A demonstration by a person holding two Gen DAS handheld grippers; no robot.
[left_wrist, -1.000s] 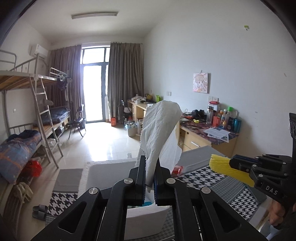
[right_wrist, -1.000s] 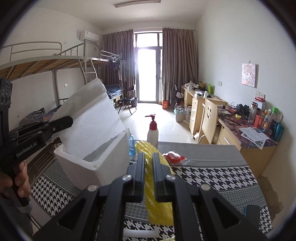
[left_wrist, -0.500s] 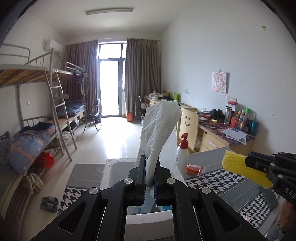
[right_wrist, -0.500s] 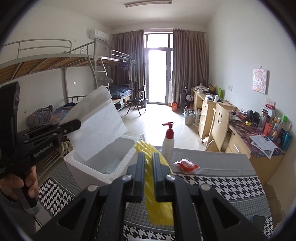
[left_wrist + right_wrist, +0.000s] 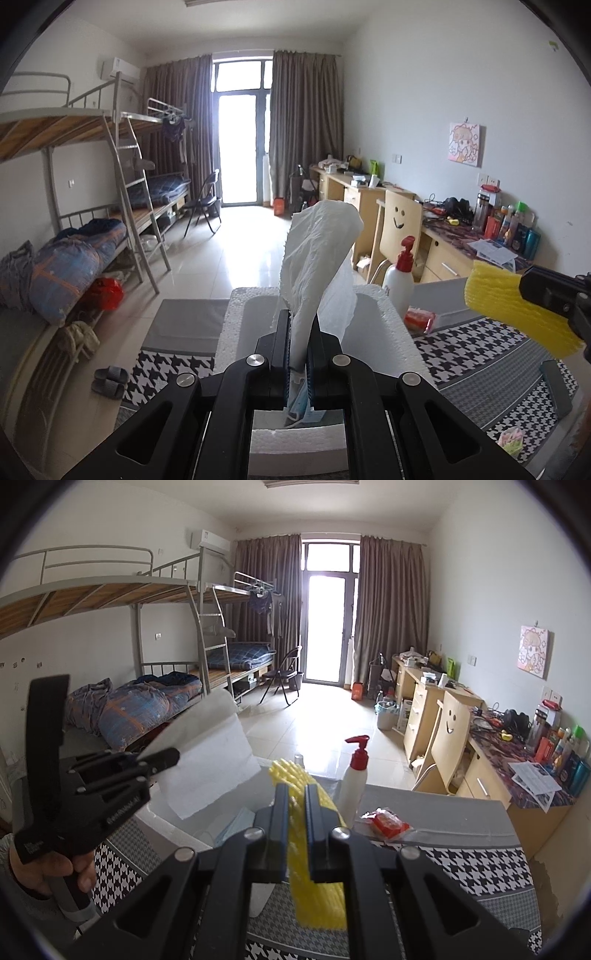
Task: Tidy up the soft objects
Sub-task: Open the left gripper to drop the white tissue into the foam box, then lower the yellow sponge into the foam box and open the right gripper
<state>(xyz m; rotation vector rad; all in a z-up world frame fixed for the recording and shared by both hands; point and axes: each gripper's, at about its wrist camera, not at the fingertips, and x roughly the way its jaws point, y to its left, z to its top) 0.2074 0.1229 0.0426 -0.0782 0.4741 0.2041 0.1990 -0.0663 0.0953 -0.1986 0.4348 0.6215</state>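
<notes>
My left gripper [image 5: 298, 325] is shut on a white paper towel [image 5: 317, 258] and holds it upright over an open white foam box [image 5: 384, 332]. The towel also shows in the right wrist view [image 5: 210, 760], hanging from the left gripper [image 5: 170, 757]. My right gripper [image 5: 295, 801] is shut on a yellow foam net sleeve [image 5: 314, 878], held just right of the box; the sleeve also shows in the left wrist view [image 5: 517, 314]. A blue face mask [image 5: 236, 823] lies inside the box.
A white pump bottle with a red top [image 5: 352, 775] and a red packet [image 5: 388, 823] stand on the houndstooth-covered table [image 5: 480, 867] behind the box. Bunk beds [image 5: 147, 686] are to the left and desks [image 5: 480, 738] along the right wall.
Both grippers have moved over the foam box, keeping hold of the towel and the yellow sleeve. The left gripper now sits nearer the right wrist camera.
</notes>
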